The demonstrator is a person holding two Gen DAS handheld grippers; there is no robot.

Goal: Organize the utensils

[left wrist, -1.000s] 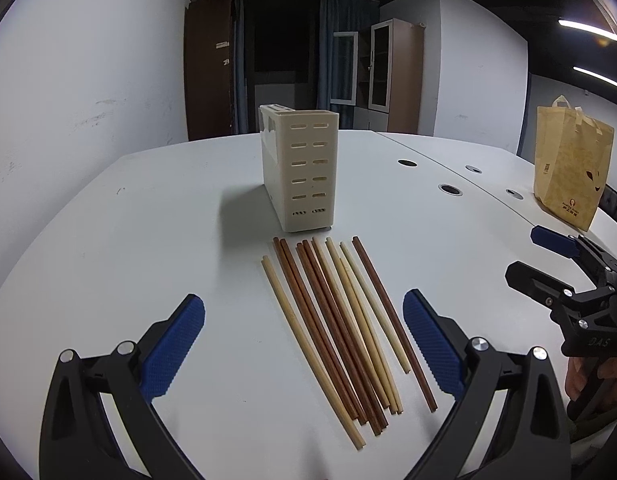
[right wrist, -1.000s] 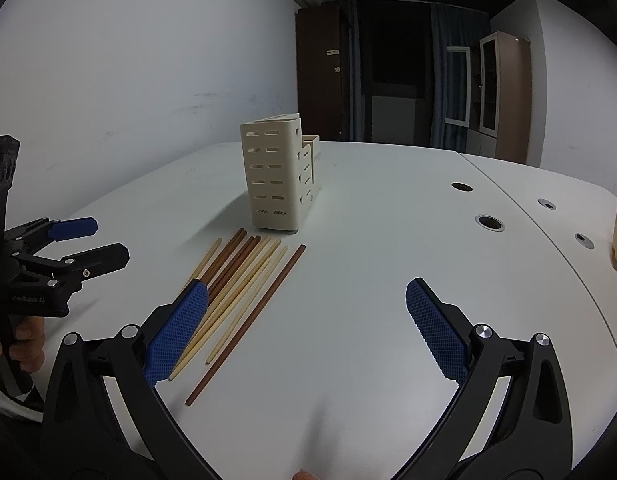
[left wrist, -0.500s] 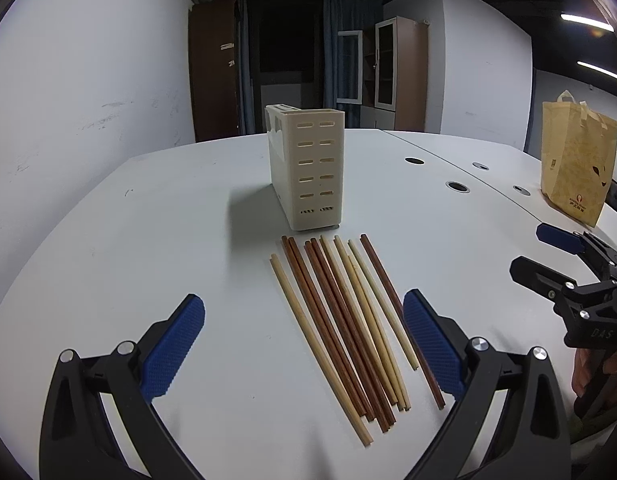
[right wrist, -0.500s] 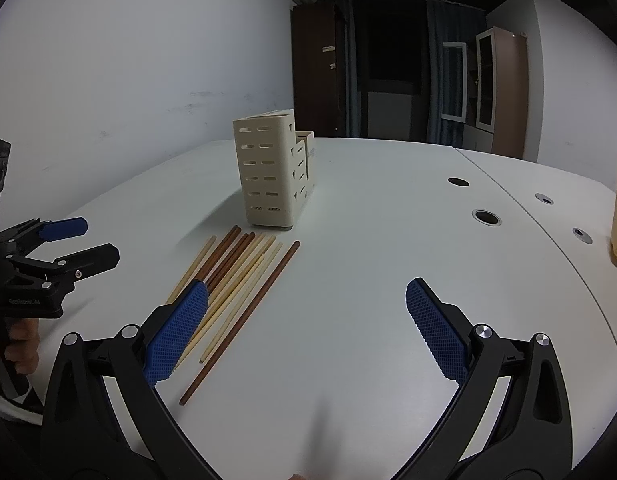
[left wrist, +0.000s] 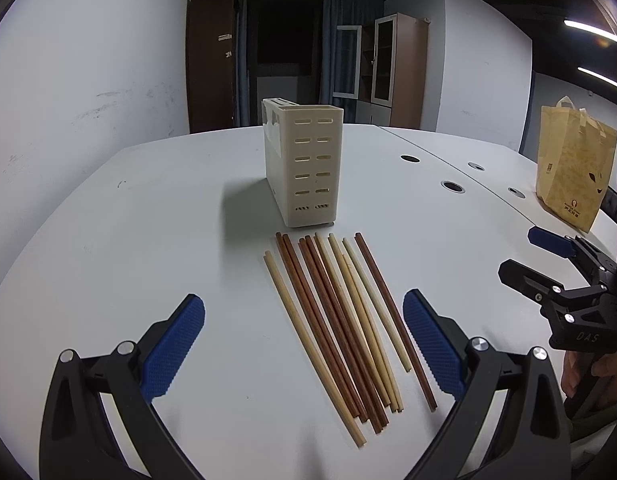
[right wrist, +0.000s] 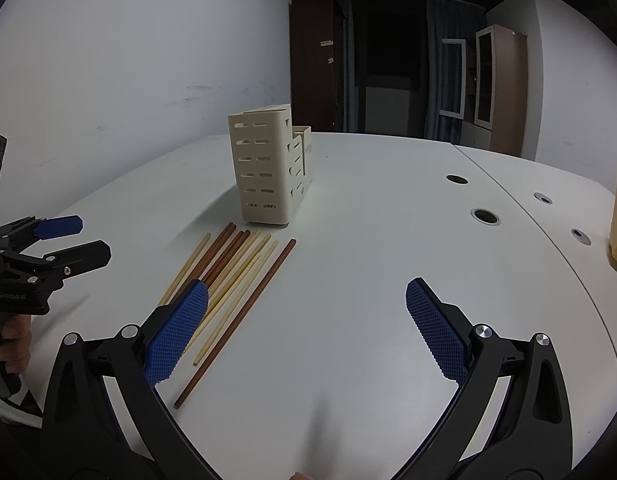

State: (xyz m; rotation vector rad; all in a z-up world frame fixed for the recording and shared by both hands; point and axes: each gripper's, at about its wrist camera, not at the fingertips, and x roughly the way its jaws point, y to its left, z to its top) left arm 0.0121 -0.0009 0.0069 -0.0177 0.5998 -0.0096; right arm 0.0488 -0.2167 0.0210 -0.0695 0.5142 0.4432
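Hovering spread, both empty: left gripper [left wrist: 304, 344] | right gripper [right wrist: 307, 330] | chopsticks [left wrist: 340, 320] ends hidden | holder [left wrist: 304, 166] interior unseen

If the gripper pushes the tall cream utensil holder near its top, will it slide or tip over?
The utensil holder looks tall over a narrow base, so a high push would probably tip it. It appears empty, slotted plastic, likely light. On the smooth white table, a low push should rather slide it.
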